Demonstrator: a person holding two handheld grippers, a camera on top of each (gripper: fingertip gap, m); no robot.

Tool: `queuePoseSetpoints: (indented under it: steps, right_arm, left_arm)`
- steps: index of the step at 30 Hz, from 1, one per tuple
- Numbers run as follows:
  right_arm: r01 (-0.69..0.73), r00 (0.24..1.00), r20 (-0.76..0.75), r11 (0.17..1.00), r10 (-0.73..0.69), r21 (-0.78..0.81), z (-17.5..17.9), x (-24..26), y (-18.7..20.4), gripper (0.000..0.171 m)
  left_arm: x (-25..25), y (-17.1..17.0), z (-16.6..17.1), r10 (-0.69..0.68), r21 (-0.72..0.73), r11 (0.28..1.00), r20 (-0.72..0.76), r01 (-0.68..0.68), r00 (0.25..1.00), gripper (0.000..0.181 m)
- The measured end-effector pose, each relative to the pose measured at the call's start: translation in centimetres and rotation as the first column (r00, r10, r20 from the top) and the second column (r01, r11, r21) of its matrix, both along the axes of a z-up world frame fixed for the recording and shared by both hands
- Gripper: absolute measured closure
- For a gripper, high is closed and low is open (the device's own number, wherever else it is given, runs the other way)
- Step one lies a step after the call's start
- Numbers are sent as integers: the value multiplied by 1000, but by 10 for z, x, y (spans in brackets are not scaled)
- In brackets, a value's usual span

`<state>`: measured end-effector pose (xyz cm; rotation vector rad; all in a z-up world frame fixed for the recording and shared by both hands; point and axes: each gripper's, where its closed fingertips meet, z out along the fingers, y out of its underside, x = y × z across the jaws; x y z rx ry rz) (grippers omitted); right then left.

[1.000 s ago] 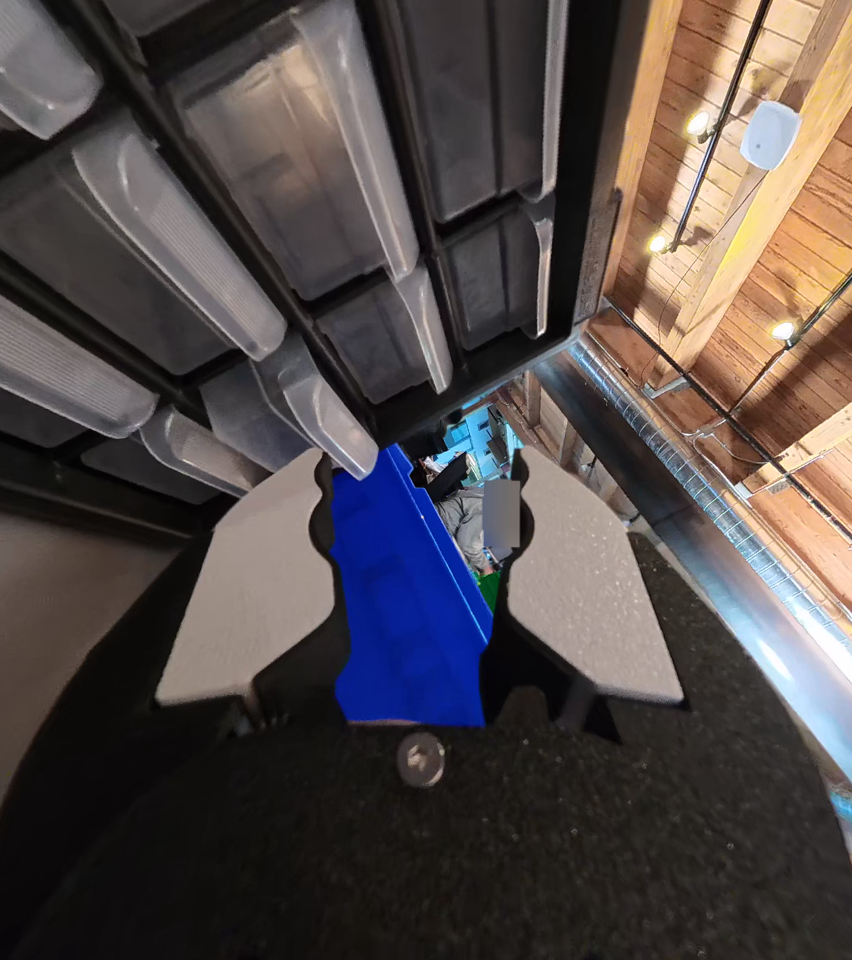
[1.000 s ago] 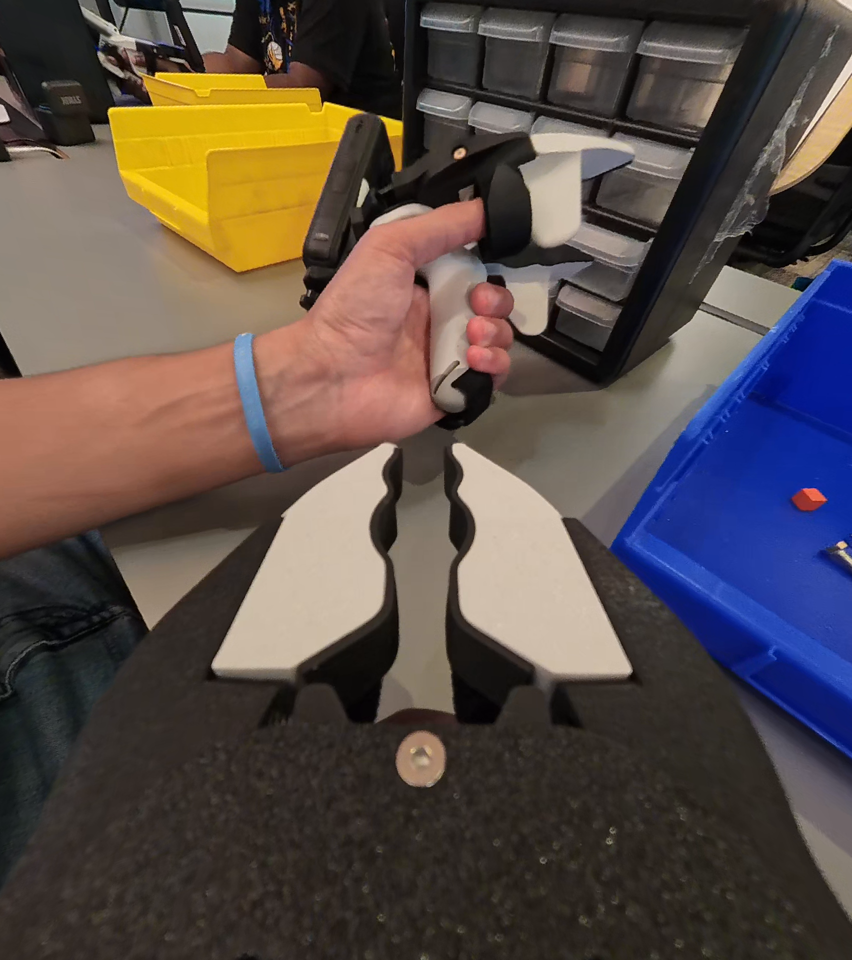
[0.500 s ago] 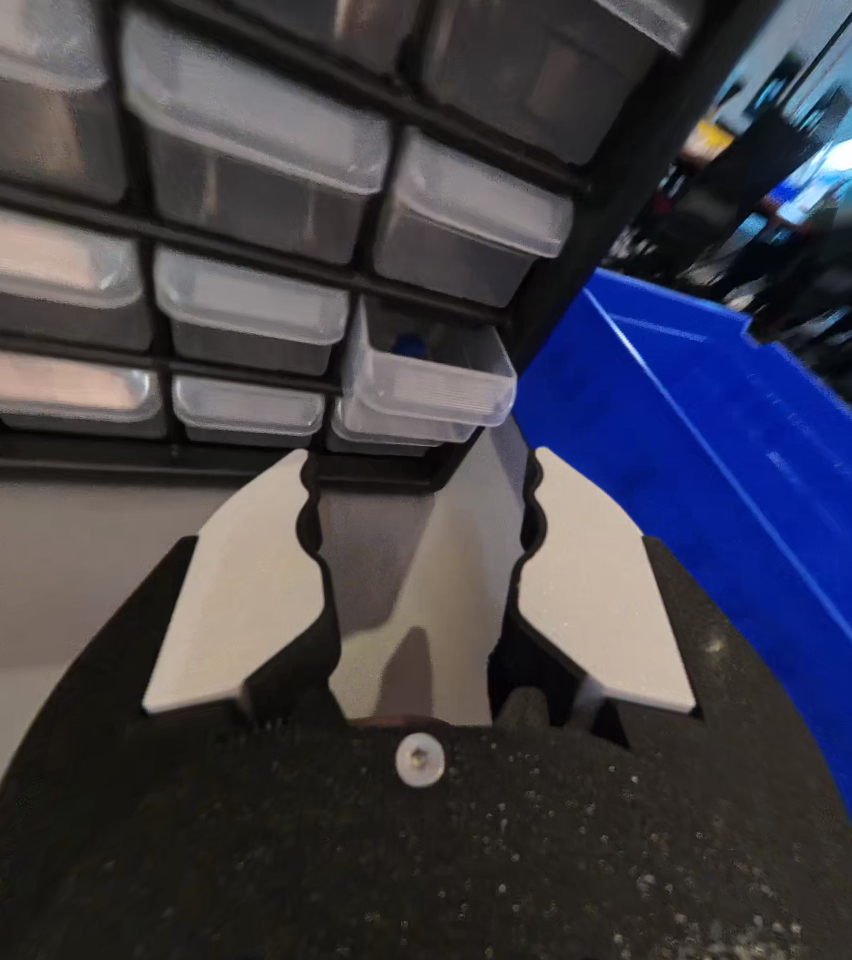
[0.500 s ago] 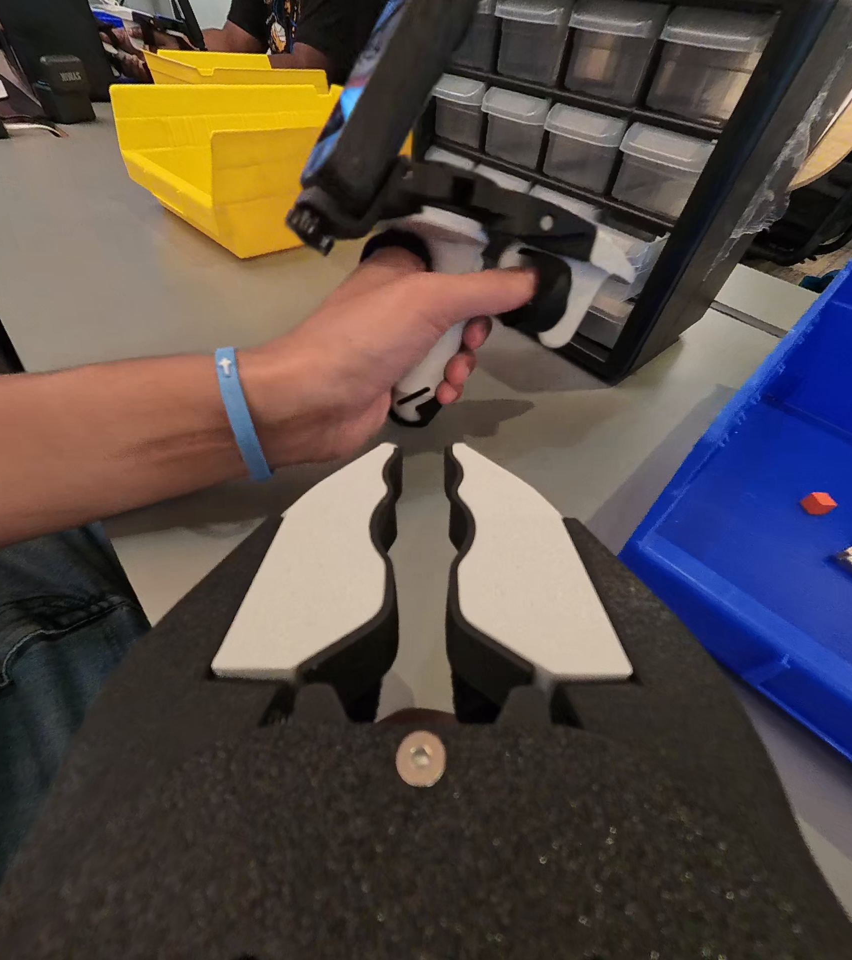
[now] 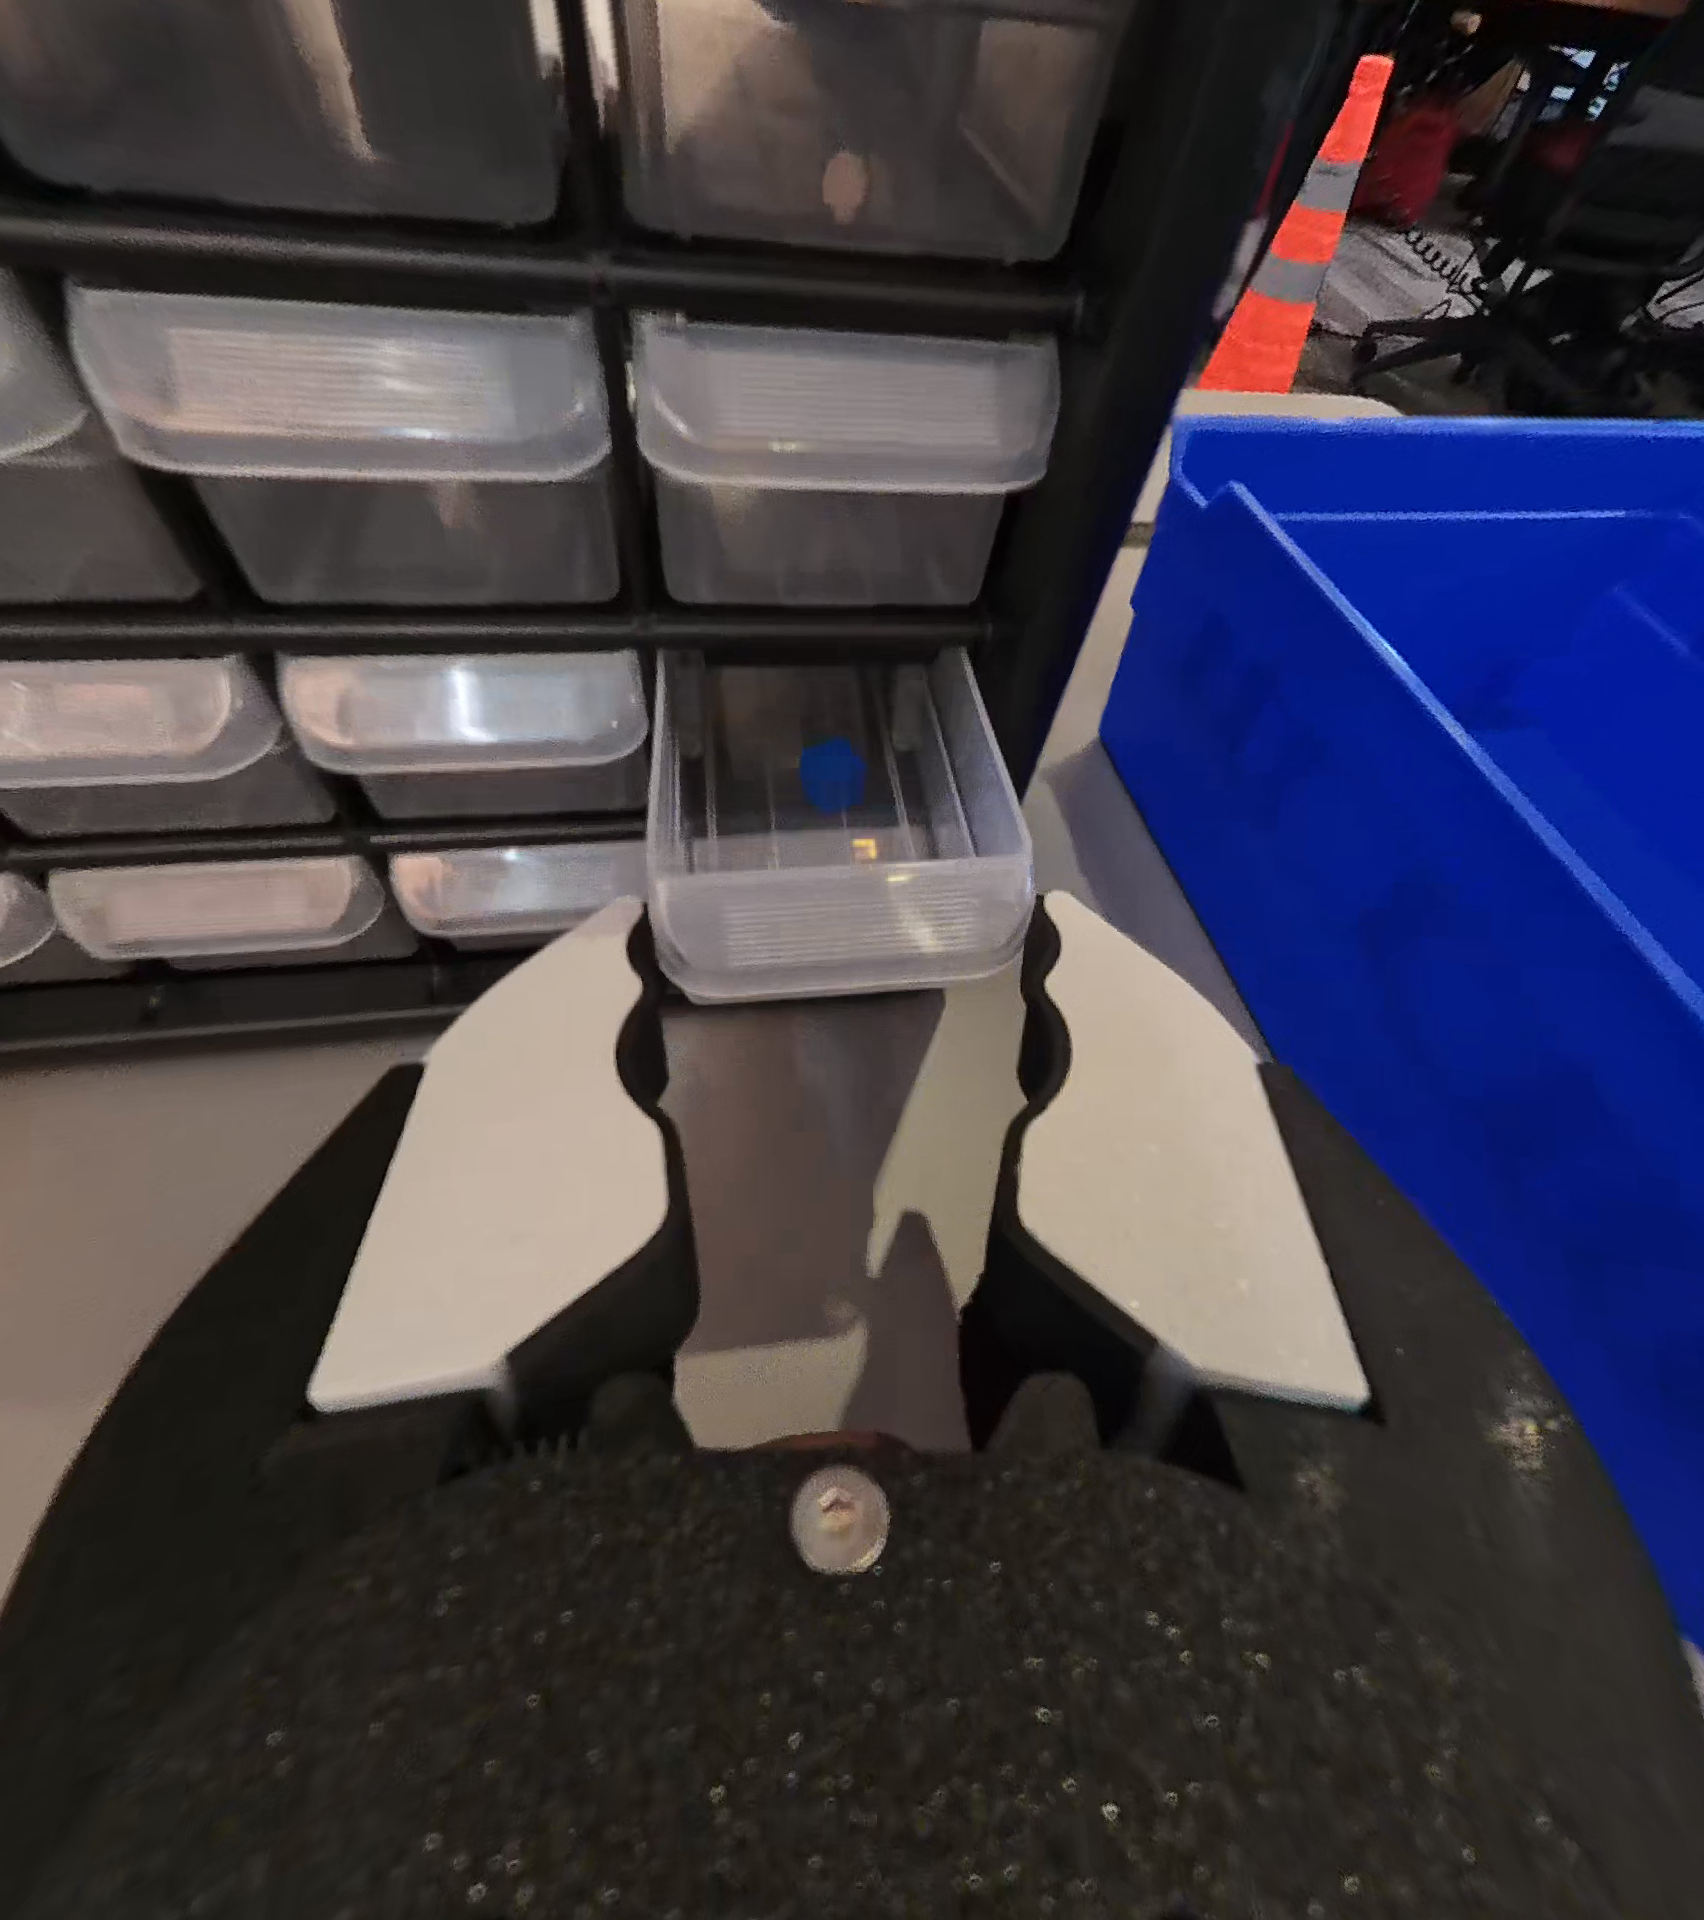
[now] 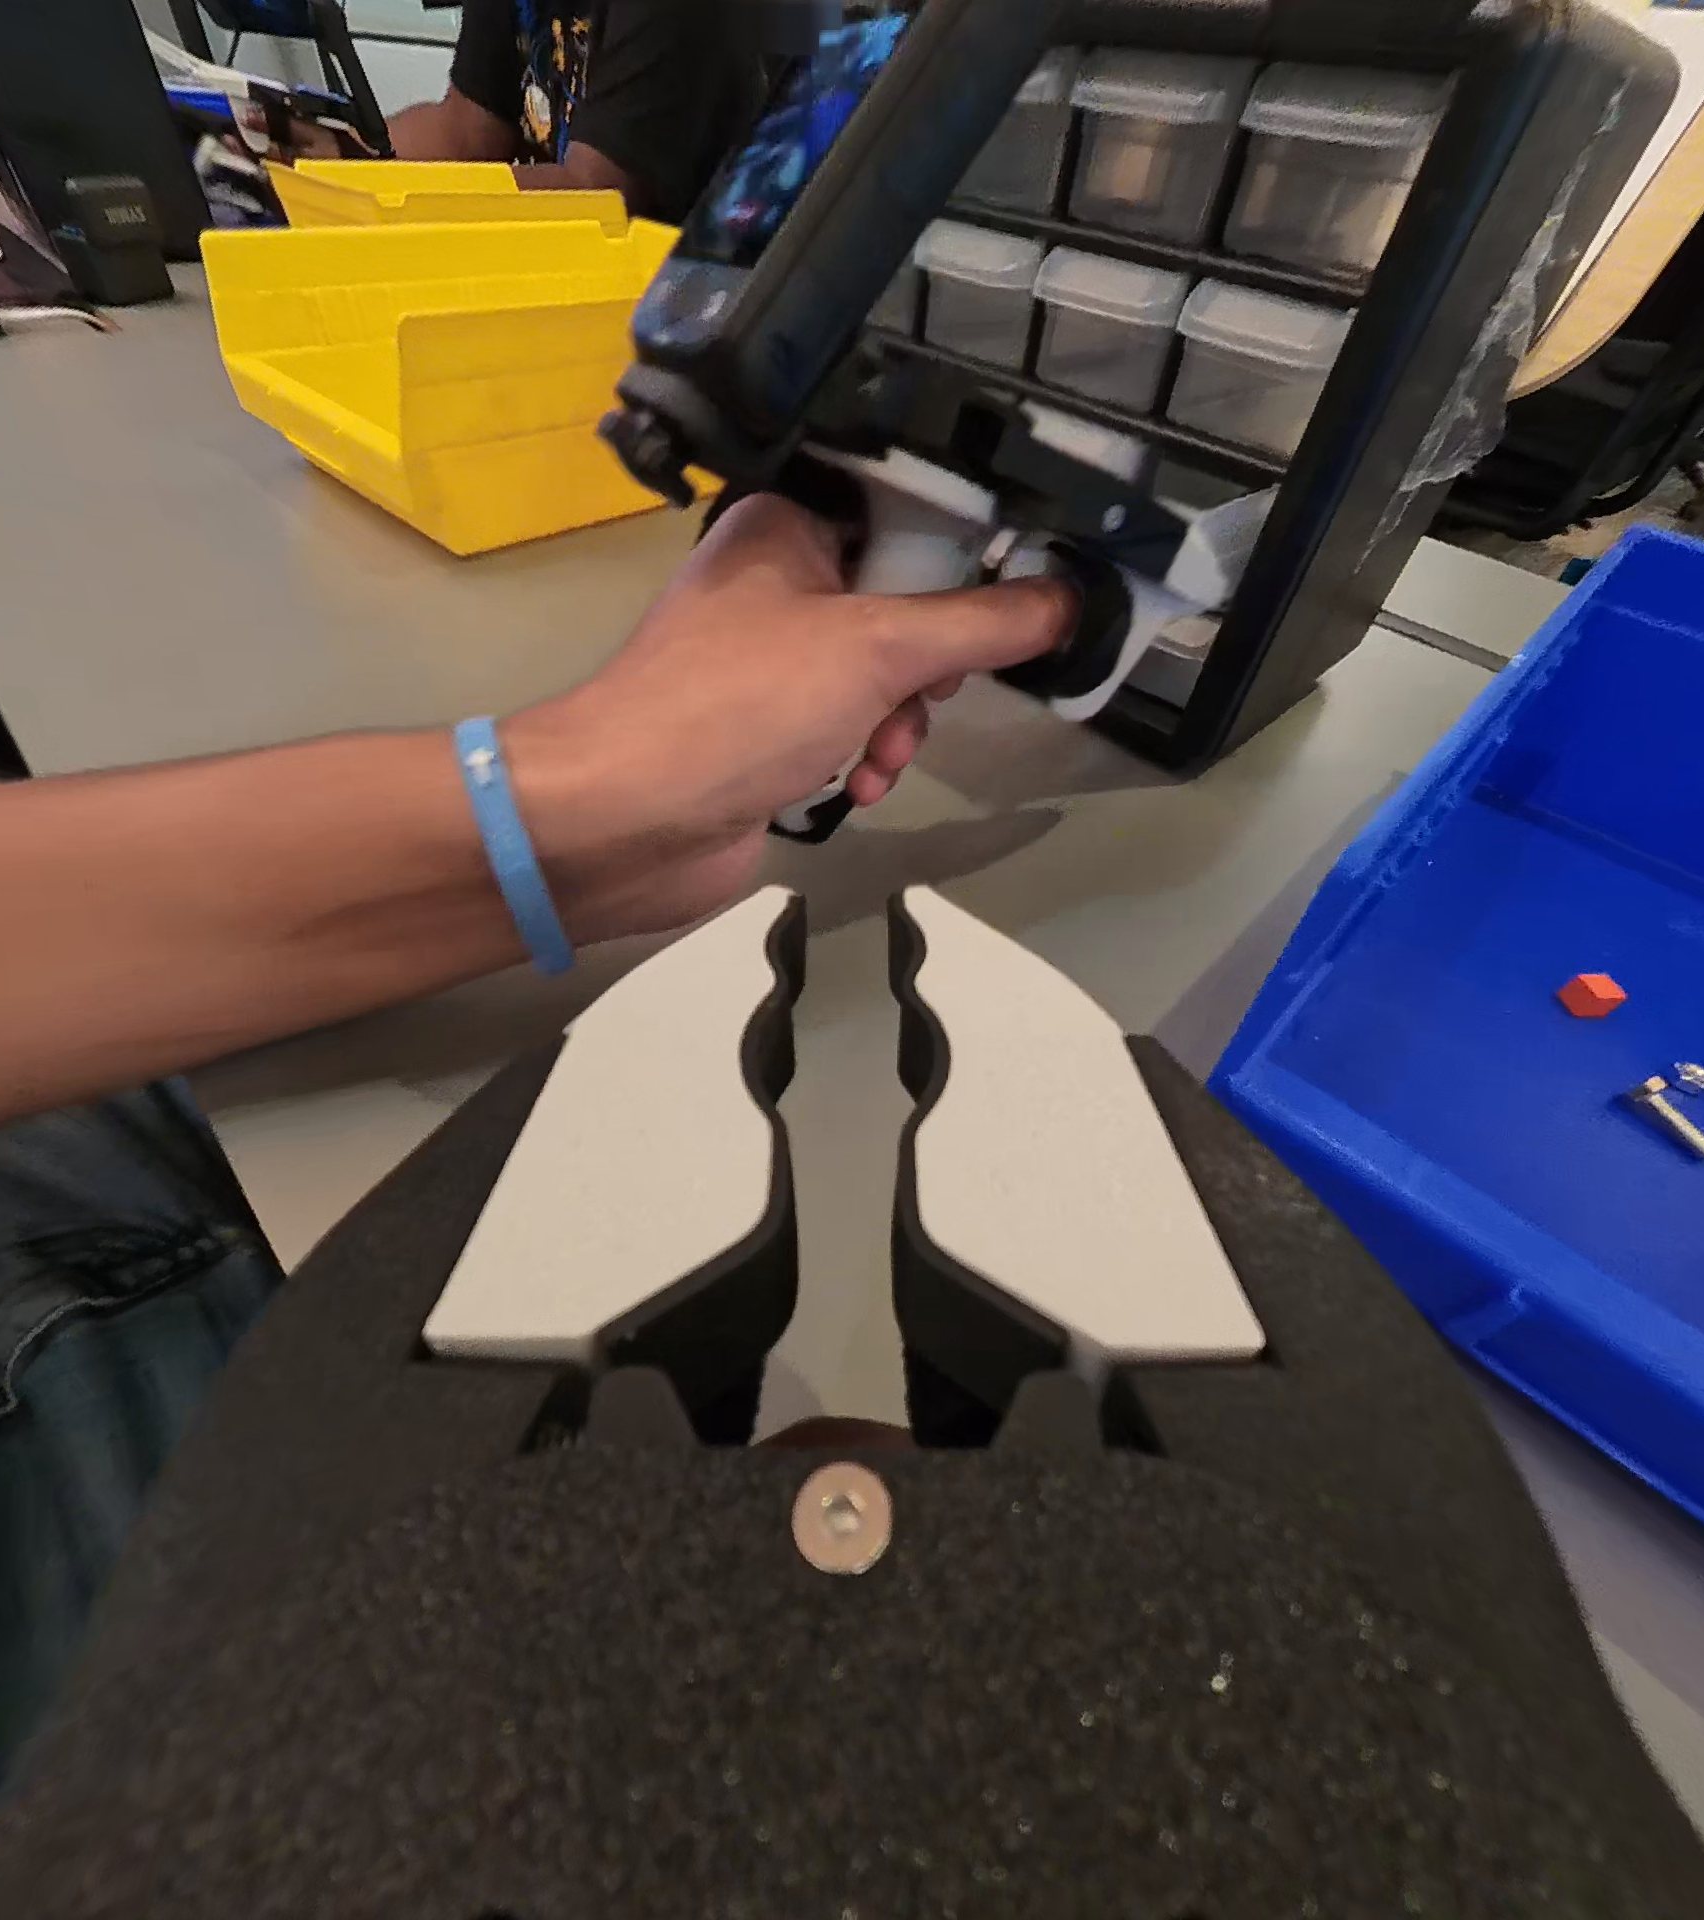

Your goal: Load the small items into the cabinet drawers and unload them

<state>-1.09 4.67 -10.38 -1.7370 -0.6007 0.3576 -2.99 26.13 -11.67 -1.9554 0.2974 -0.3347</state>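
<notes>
- Clear plastic drawer stands pulled out from the bottom right corner of the black cabinet; a small blue piece lies inside it.
- The left gripper has its jaws wide apart, the fingertips level with the drawer's front lip, one at each corner.
- Open grey table lies to the left; the blue bin wall stands near on the right.
- The right gripper hovers over bare table, jaws a narrow gap apart, gripping nothing.
- In the bin lie a red cube and a bolt, well apart from its walls.
</notes>
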Motion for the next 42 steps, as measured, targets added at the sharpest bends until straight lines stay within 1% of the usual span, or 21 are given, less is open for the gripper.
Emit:
queuePoseSetpoints:
  steps: [2, 5, 6, 8, 10, 12, 13, 14, 15, 18, 21, 24, 28, 31, 34, 36, 37, 39, 42]
  right_arm:
    - [28, 1000, -12, 998, -27, 56, 14, 4, 4, 158]
    - [52, 999, -2, 987, -52, 153, 48, 13, 15, 161]
    - [48, 999, 15, 987, -51, 154, 57, 16, 23, 164]
    - [46, 996, 64, 988, -56, 149, 74, 21, 43, 163]
    - [-11, 991, 137, 995, -3, 101, 84, 17, 69, 161]
    - [-78, 967, 242, 997, 80, -18, 84, 11, 102, 157]
    - [-126, 946, 290, 988, 147, -91, 81, 5, 116, 154]
    - [-174, 914, 333, 964, 234, -199, 74, -3, 128, 148]
    - [-196, 877, 376, 937, 299, -289, 68, -8, 140, 147]
    - [-243, 731, 501, 863, 464, -444, 52, -28, 168, 149]
    - [-208, 561, 571, 770, 599, -603, 25, -39, 175, 148]
    - [-139, 438, 636, 746, 636, -651, 5, -40, 186, 151]
    - [-40, 344, 647, 699, 681, -714, -16, -33, 189, 156]
    - [31, 304, 648, 673, 698, -739, -24, -28, 191, 156]
    - [78, 254, 643, 647, 723, -758, -26, -23, 189, 159]
    - [63, 244, 642, 649, 727, -758, -23, -23, 188, 160]
    - [52, 260, 643, 655, 720, -754, -19, -25, 188, 160]
    - [-5, 327, 620, 658, 713, -753, -3, -31, 183, 160]
    - [-79, 424, 621, 711, 659, -699, 42, -24, 171, 160]
  left_arm:
    - [-3, -12, -1, -10, 4, 1000, -8, 10, 1000, 115]
    - [-8, -29, -3, -17, 3, 1000, -5, 17, 1000, 115]
    - [-9, -35, -3, -18, 1, 1000, -4, 18, 1000, 115]
    - [-11, -44, -3, -23, -1, 1000, -7, 23, 1000, 115]
    - [-14, -53, -3, -26, 2, 1000, -4, 26, 1000, 115]
    - [-15, -59, -6, -27, -7, 1000, 3, 27, 1000, 115]
    - [-15, -60, -7, -27, -12, 1000, 4, 27, 1000, 115]
    - [-15, -61, -9, -27, -15, 1000, 2, 27, 1000, 115]
    - [-15, -62, -10, -28, -16, 999, -4, 28, 1000, 115]
    - [-16, -63, -10, -32, -22, 999, -6, 32, 999, 115]
    - [-16, -64, -8, -33, -10, 999, -10, 33, 999, 115]
    - [-16, -63, -5, -33, 3, 999, -16, 34, 999, 115]
    - [-16, -63, -4, -35, 5, 999, -7, 35, 999, 115]
    - [-17, -64, -7, -34, 5, 999, -25, 34, 999, 115]
    - [-17, -64, -9, -35, -3, 999, -28, 35, 999, 115]
    - [-17, -65, -7, -36, 7, 999, -22, 37, 999, 115]
    - [-18, -65, -6, -36, 12, 999, -22, 36, 999, 115]
    - [-18, -64, -6, -39, 7, 999, -18, 39, 999, 115]
    - [-17, -64, -8, -46, -8, 999, -10, 46, 999, 115]
